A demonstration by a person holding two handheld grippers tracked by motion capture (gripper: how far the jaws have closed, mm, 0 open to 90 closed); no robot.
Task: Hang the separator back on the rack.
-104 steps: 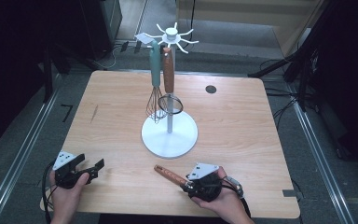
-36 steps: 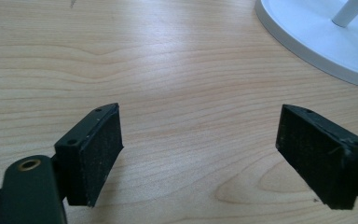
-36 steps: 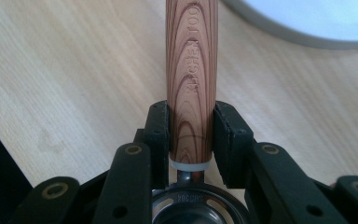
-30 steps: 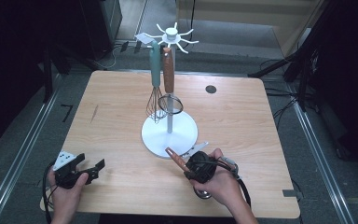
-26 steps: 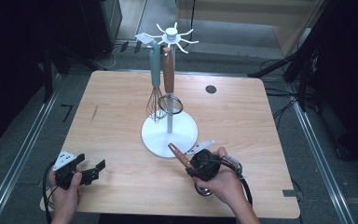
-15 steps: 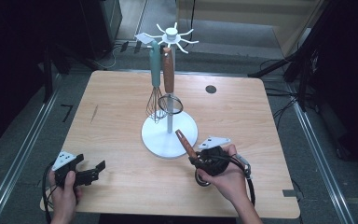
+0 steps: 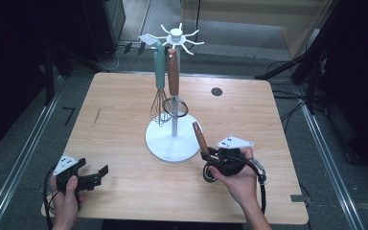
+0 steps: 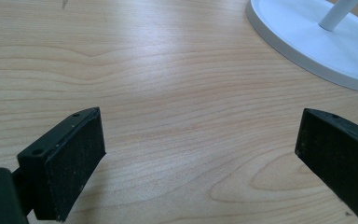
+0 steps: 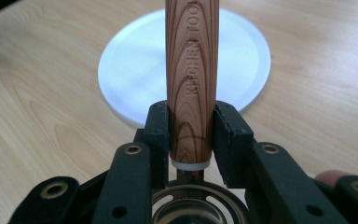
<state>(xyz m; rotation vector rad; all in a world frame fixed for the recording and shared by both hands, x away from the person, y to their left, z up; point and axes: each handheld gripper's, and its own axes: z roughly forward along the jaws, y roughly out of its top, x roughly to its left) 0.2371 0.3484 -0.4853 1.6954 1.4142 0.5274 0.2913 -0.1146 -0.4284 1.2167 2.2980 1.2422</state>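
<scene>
This looks like a lab or recording studio, not a home kitchen. A bare wooden table (image 7: pixel 124 120) stands alone on grey carpet between metal floor rails (image 7: pixel 24 158), with dark stands (image 7: pixel 311 67) and loose cables (image 7: pixel 287 110) around it. The white utensil rack (image 7: pixel 172 96) sits there as a lone prop.

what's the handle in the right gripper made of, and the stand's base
Handle: looks like wood, or a wood-grain print on plastic; the bold, regular brown grain and the embossed lettering leave it open. A shiny metal ring sits below it. Stand base: smooth matte white, likely painted metal or plastic.
</scene>
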